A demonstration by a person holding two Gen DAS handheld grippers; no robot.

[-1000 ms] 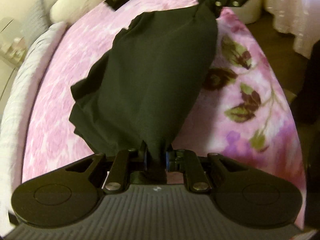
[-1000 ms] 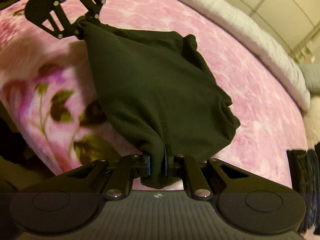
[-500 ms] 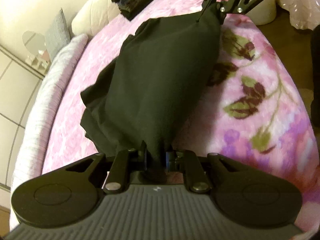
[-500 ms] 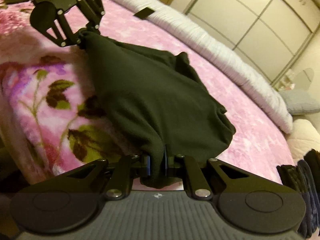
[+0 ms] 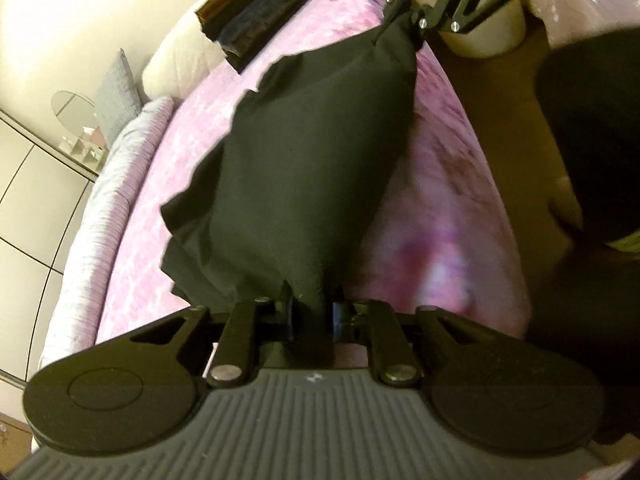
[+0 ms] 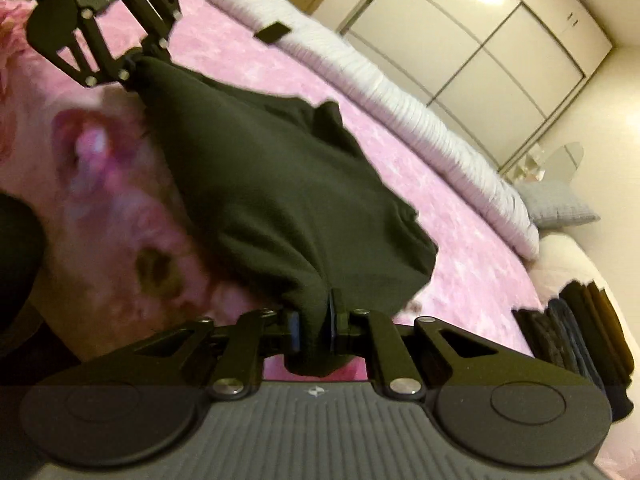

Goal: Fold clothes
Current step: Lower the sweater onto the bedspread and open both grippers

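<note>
Right up close, the left gripper point(image 5: 312, 316) has a bunch of the black cloth point(image 5: 312, 168) between its fingers, and the right gripper point(image 6: 314, 326) has another bunch of it. Both pairs of fingers are starting to open, but the cloth sits between them and they look pressed on it. Each one holds a corner, so the cloth stretches from one gripper to the other and sags in the middle. Held like that, an edge stays straight — a good way to lay the cloth down flat or fold it over, it seems.

Under the cloth is the bed, with a fuzzy pink blanket point(image 6: 460, 248) that has dark flowers and leaves near its edge. The low part of the cloth looks like it rests on the blanket, though the blur makes that hard to tell.

Farther off, a white quilt point(image 6: 400, 100) runs along the far side of the bed. A stack of dark folded clothes point(image 5: 256, 12) sits near a pale pillow point(image 5: 176, 64) — likely the done pile. Past that stand the closet doors point(image 6: 480, 48), a gray cushion point(image 6: 556, 204) and a small round mirror point(image 5: 74, 110).
</note>
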